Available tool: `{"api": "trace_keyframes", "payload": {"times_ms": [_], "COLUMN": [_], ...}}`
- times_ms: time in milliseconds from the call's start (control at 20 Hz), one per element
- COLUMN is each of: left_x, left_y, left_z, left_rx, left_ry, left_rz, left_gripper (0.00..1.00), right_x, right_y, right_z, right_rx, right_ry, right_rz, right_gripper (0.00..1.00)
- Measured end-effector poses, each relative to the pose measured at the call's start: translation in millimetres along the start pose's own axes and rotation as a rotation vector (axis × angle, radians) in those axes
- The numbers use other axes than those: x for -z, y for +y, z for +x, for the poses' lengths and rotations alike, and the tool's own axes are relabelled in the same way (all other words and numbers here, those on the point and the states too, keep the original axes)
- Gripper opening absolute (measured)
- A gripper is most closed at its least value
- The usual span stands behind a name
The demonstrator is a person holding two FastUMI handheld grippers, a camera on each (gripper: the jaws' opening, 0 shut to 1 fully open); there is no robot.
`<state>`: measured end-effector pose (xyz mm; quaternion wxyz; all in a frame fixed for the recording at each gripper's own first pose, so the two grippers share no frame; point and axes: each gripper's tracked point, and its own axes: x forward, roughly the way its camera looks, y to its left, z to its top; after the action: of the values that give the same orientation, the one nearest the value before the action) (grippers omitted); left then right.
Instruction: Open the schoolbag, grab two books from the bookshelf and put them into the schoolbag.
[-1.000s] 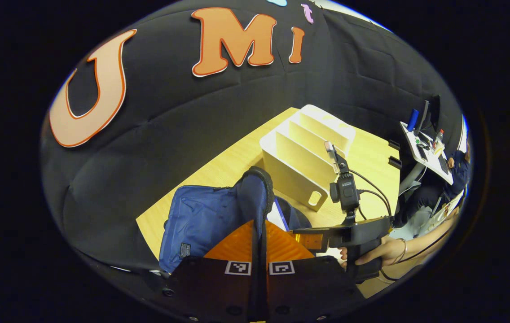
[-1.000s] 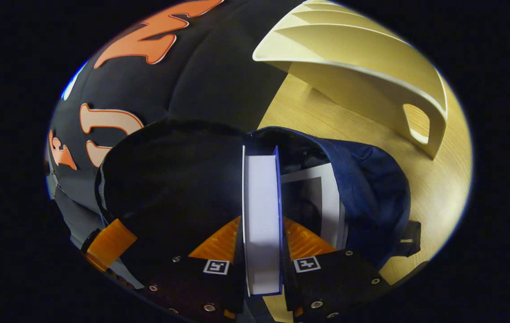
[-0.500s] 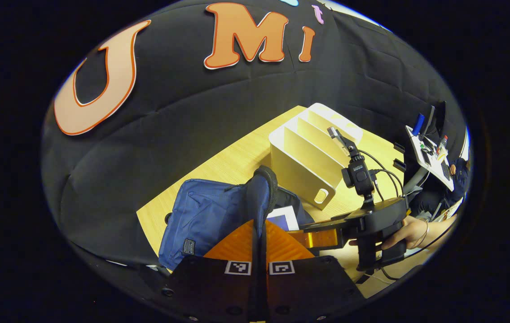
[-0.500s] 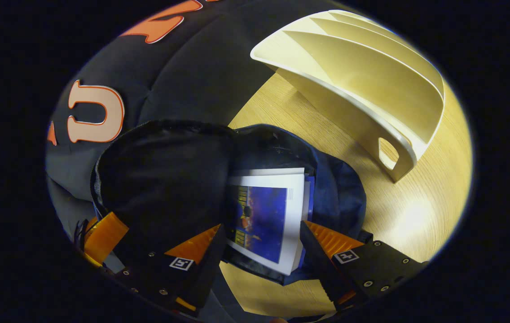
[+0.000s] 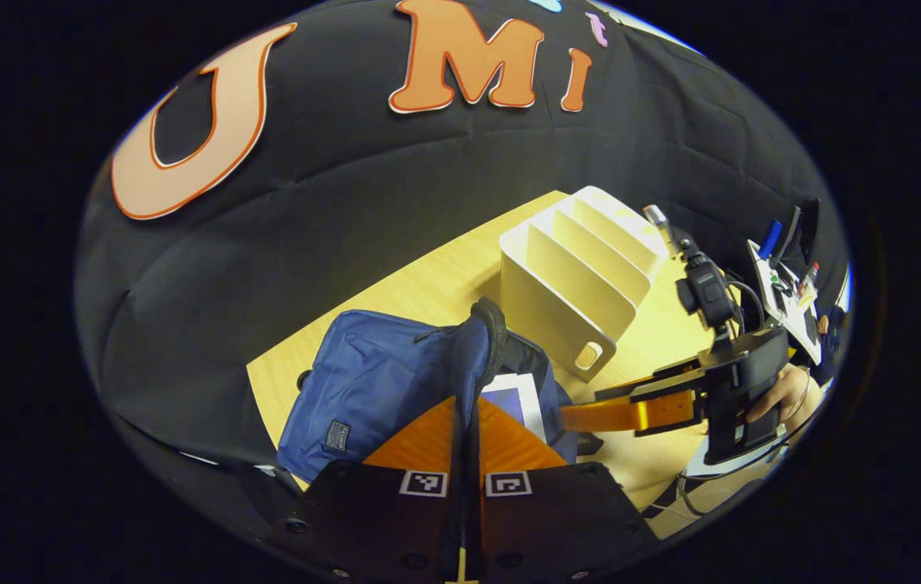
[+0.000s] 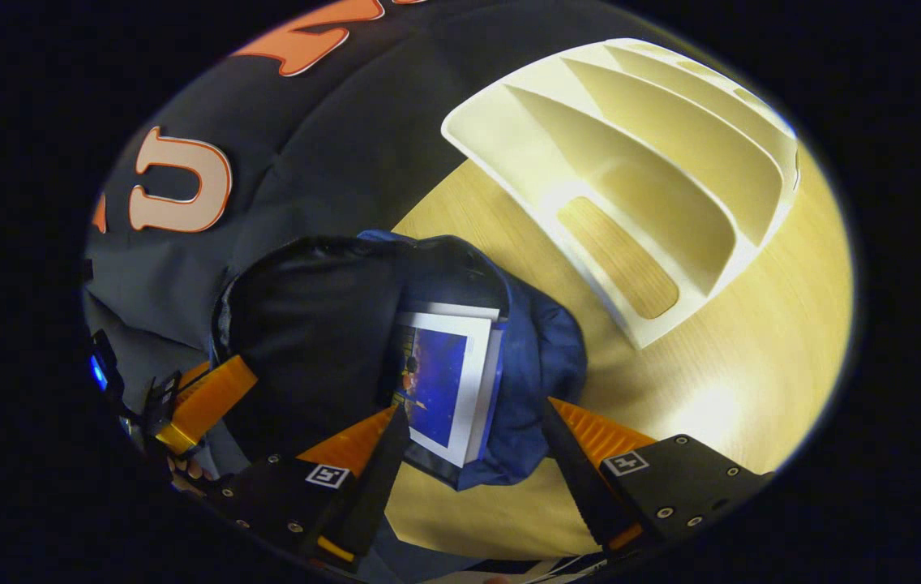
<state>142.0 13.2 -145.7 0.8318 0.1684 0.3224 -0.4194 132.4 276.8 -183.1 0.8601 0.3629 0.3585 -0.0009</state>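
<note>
The blue schoolbag [image 5: 363, 389] lies on the wooden table [image 5: 428, 288], and my left gripper [image 5: 469, 405] is shut on the edge of its flap [image 5: 481, 341], holding it up. Inside the open bag [image 6: 541, 365] lies a book with a blue cover [image 6: 440, 381], with the white edge of a second book [image 6: 460, 310] behind it. My right gripper [image 6: 473, 454] hangs open just above and in front of the bag's mouth, touching nothing. It also shows in the left gripper view [image 5: 590, 418], held by a hand [image 5: 785, 393]. The cream bookshelf [image 6: 631, 186] has bare slots.
The bookshelf [image 5: 582, 280] stands right behind the bag. Bare table [image 6: 752, 357] spreads to the right of the bag. A desk with small items [image 5: 785, 276] stands far off at the right. My left gripper [image 6: 201, 401] shows by the flap's dark lining [image 6: 314, 324].
My right gripper let go of the book, opened, and drew back up from the bag. The book now lies flat inside. My left gripper kept hold of the flap.
</note>
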Motion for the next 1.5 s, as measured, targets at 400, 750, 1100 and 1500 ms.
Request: {"api": "trace_keyframes", "payload": {"times_ms": [400, 750, 1100, 1500], "left_x": [14, 22, -17, -113], "left_y": [-27, -76, -130, -144], "left_z": [5, 22, 26, -14], "left_rx": [-0.004, -0.07, -0.193, -0.351], "left_ry": [0.024, 0.038, -0.079, -0.37], "left_rz": [-0.05, -0.181, -0.328, -0.393], "left_gripper": [0.55, 0.97, 0.98, 0.97], "right_x": [-20, -37, -102, -225], "right_y": [-45, -101, -148, -122], "right_z": [-35, -71, -136, -246], "right_rx": [0.046, 0.098, 0.122, 0.094], "right_ry": [0.004, 0.084, 0.009, -0.387], "right_rz": [-0.059, -0.184, -0.367, -0.603], "right_gripper": [0.97, 0.98, 0.98, 0.97]}}
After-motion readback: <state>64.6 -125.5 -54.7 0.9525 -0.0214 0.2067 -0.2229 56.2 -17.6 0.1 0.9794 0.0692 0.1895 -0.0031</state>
